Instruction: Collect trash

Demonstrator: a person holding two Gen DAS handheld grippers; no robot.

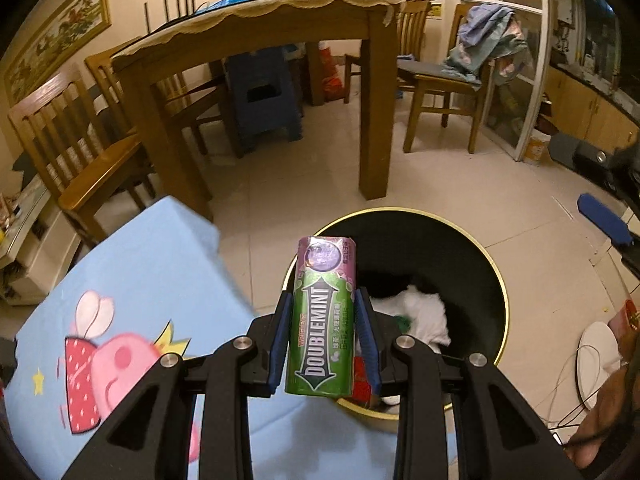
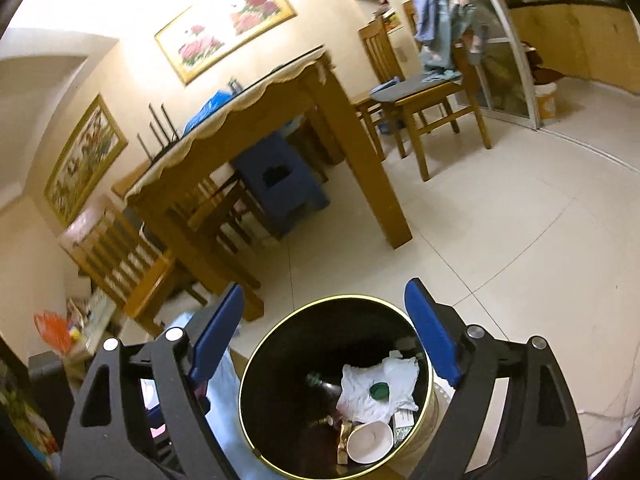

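My left gripper (image 1: 323, 336) is shut on a green Doublemint gum container (image 1: 322, 320), held upright over the near left rim of a round black trash bin with a gold rim (image 1: 505, 300). The bin holds white crumpled paper (image 1: 424, 316) and other trash. My right gripper (image 2: 326, 332) is open and empty above the same bin (image 2: 256, 360). In the right wrist view the bin holds crumpled white paper (image 2: 384, 388), a green cap (image 2: 379, 391), a white paper cup (image 2: 370, 442) and small packaging.
A low table with a blue cartoon cloth (image 1: 132, 304) stands left of the bin. A wooden dining table (image 1: 256, 28) with chairs (image 1: 444, 80) and a blue stool (image 1: 264, 96) stands behind on the tiled floor. Cables and a white object (image 1: 596, 364) lie at right.
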